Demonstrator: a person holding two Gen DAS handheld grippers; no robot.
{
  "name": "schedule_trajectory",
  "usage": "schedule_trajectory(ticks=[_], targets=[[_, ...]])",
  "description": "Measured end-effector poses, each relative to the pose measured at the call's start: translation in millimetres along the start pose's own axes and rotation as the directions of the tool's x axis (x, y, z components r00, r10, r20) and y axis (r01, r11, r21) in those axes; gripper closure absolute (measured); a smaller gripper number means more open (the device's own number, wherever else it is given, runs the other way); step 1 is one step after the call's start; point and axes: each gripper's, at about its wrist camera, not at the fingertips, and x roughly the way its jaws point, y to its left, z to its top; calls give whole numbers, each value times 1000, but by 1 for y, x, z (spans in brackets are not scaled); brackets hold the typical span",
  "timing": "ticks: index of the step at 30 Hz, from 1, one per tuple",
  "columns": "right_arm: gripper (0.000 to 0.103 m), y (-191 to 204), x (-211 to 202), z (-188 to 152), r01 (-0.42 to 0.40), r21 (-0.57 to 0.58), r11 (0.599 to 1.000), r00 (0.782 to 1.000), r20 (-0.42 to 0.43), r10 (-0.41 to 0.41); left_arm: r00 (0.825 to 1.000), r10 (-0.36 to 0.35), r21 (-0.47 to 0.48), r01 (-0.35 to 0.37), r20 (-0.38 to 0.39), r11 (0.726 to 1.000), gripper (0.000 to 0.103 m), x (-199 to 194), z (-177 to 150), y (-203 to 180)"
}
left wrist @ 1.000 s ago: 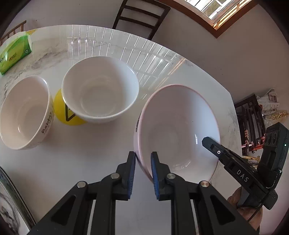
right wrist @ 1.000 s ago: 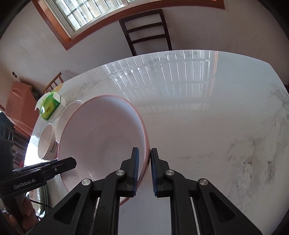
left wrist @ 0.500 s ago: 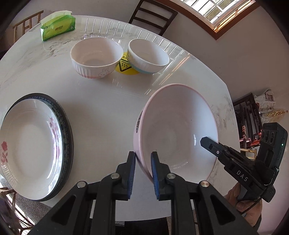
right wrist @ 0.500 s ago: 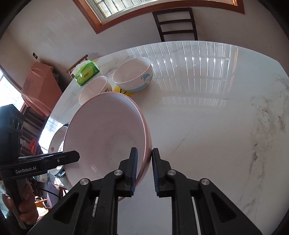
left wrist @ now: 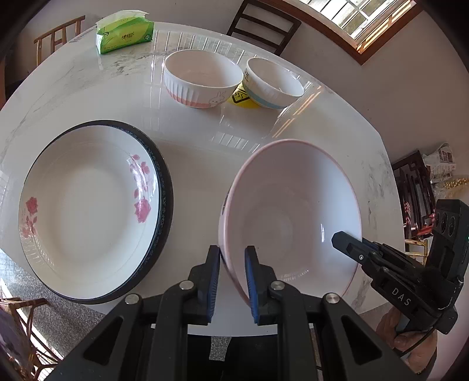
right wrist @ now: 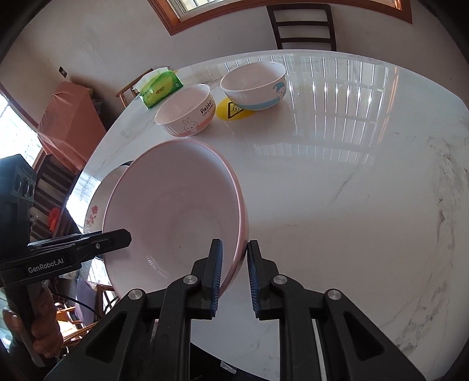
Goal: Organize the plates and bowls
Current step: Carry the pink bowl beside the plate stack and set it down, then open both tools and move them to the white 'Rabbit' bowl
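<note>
I hold a large pink-rimmed bowl (left wrist: 293, 211) between my two grippers, lifted off the white marble table (left wrist: 199, 164) and tilted. My left gripper (left wrist: 231, 281) is clenched on the bowl's near-left rim, one blue pad inside and one outside. My right gripper (right wrist: 234, 275) pinches the opposite rim the same way, its pads closed on the bowl's wall. From the left wrist view the right gripper's body reads "DAS"; from the right wrist view the left gripper's side reads "GenRobot.AI". A hand (right wrist: 44, 325) wraps the left gripper's handle.

Just beside the bowl, on the table's near-left edge, sits a stack of plates (left wrist: 88, 211): a white one with pink roses lying in a dark-rimmed one. The bowl hangs near it but apart from it.

Further back stand two small bowls. The rabbit bowl (right wrist: 184, 110) has a ribbed side, a pink band, a bunny drawing and the word "Rabbit", with smaller writing under it that I cannot read. The blue-banded bowl (right wrist: 255, 85) carries a cartoon figure. Between them lies a yellow round sticker (right wrist: 233, 110) with a black warning triangle, a hot-surface sign. Behind, near the far edge, lies a green tissue pack (left wrist: 124, 36) with white print too small to read. A dark wooden chair (right wrist: 303, 26) stands past the table.
</note>
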Motion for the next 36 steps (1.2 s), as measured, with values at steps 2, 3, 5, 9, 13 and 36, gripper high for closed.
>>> schedule_trajectory(ticks=[2, 3, 5, 9, 13, 36], targets=[[86, -1, 0, -3, -1, 2, 1000, 1000, -4, 1, 1000, 2, -3, -2, -3, 1000, 85, 2, -1, 1], [86, -2, 0, -4, 0, 4, 1000, 1000, -6, 0, 1000, 4, 0, -4, -4, 1000, 85, 3, -2, 0], [86, -3, 2, -4, 3, 5, 1000, 1000, -7, -3, 1000, 5, -2, -5, -7, 1000, 85, 6, -2, 0], [86, -6, 6, -6, -2, 17, 1000, 1000, -13, 2, 1000, 12, 8, -12, -4, 1000, 85, 10, -1, -4], [86, -11, 7, -6, -13, 29, 999, 1000, -10, 14, 999, 21, 31, -22, 24, 999, 85, 8, -2, -8], [80, -3, -58, 13, -165, 6, 986, 977, 138, 163, 978, -11, 135, -18, 210, 991, 45, -63, -3, 10]])
